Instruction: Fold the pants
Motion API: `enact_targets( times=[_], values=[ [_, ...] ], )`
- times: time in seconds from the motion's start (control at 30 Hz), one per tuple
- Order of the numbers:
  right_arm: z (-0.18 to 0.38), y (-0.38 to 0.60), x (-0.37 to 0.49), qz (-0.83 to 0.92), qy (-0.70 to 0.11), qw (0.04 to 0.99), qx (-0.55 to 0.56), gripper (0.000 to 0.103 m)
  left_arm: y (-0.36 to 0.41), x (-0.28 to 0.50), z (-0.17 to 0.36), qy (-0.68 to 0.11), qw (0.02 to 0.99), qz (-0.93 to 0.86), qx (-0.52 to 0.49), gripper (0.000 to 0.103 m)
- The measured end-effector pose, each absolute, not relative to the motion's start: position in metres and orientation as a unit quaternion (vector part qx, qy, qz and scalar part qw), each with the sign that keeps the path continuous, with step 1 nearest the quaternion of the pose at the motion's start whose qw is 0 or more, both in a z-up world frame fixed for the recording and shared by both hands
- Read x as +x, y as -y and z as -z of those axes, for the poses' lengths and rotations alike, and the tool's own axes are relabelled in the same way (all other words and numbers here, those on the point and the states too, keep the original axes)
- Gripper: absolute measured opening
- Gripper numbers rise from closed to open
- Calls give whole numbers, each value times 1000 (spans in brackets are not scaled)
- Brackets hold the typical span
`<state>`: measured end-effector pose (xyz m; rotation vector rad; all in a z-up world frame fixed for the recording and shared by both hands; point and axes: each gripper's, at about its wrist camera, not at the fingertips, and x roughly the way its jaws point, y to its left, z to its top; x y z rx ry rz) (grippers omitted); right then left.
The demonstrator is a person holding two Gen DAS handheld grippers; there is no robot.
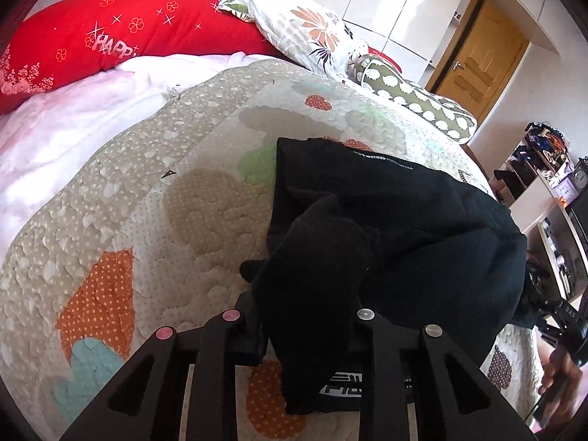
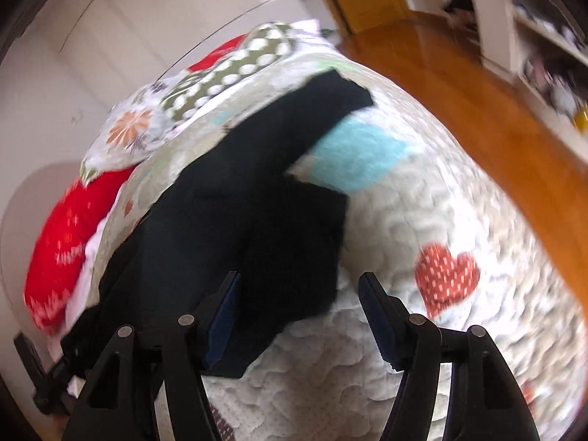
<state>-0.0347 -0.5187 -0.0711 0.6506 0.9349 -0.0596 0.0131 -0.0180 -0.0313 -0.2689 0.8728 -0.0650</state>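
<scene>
Across both views a bed is seen, covered by a pale quilt (image 1: 154,198) stitched with orange, green and blue patches; in the right wrist view a blue patch (image 2: 352,158) and a red dotted heart (image 2: 446,272) are shown beside the garment. At the head of the bed a red pillow (image 1: 110,33), a white flowered pillow (image 1: 308,33) and a green spotted bolster (image 1: 415,99) are laid, with a white sheet (image 1: 55,139) bared below the red pillow. Behind them glossy white wardrobe doors (image 1: 386,0) and a wooden door (image 1: 481,55) are seen, and a shelf unit (image 1: 544,183) crowded with small objects is placed at the right edge.

Black pants (image 1: 397,213) are spread on the quilt, partly folded, with white lettering visible near the waistband and again on the fabric at the claw. A bunch of this black cloth is lifted off the quilt and is clamped between the pads of the left claw (image 1: 308,334), whose jaws are drawn in on it.

The right claw (image 2: 301,316) is held above the near edge of the pants with its jaws apart; cloth is seen against the left finger (image 2: 222,316), but nothing is pinched. A hand (image 1: 562,371) on a dark handle is glimpsed at the lower right of the left wrist view.
</scene>
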Motion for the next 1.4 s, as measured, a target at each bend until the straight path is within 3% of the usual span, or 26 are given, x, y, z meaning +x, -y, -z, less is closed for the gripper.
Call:
enact_targets(
  times=[0.07, 0.13, 0.2, 0.37, 0.47, 0.5, 0.53, 0.6, 0.73, 1.07, 1.2, 1.4],
  values=[
    [77, 518, -33, 13, -428, 850, 306, 65, 33, 6, 8, -424, 896, 31, -131, 24],
    [80, 515, -25, -3, -438, 850, 294, 16, 28, -2, -10, -426, 894, 35, -136, 24],
    [66, 517, -27, -27, -424, 852, 305, 15, 24, -9, -24, -429, 890, 44, -145, 24],
    [-18, 542, -85, -12, -344, 903, 259, 15, 22, -28, -47, -435, 881, 92, -160, 24],
    [-39, 554, -112, 23, -350, 910, 223, 16, 32, -46, -45, -439, 882, 106, -132, 32],
    [-37, 555, -117, 40, -363, 908, 204, 20, 34, -49, -40, -443, 882, 103, -124, 38],
    [-28, 556, -119, 63, -388, 901, 181, 32, 36, -52, -34, -448, 883, 94, -109, 39],
    [-1, 563, -118, 116, -441, 877, 153, 44, 39, -54, -13, -469, 876, 73, -83, 40],
    [19, 575, -130, 131, -454, 861, 187, 44, 24, -61, 0, -478, 869, 69, -110, 49],
    [16, 456, -107, -138, -448, 867, 169, 51, 3, -77, -28, -420, 901, 26, -111, 53],
    [20, 380, -105, -251, -454, 847, 117, 56, 2, -84, -29, -406, 907, 19, -113, 69],
    [16, 277, -114, -379, -436, 816, 32, 64, 9, -43, -26, -435, 893, 48, -109, 77]
  ],
)
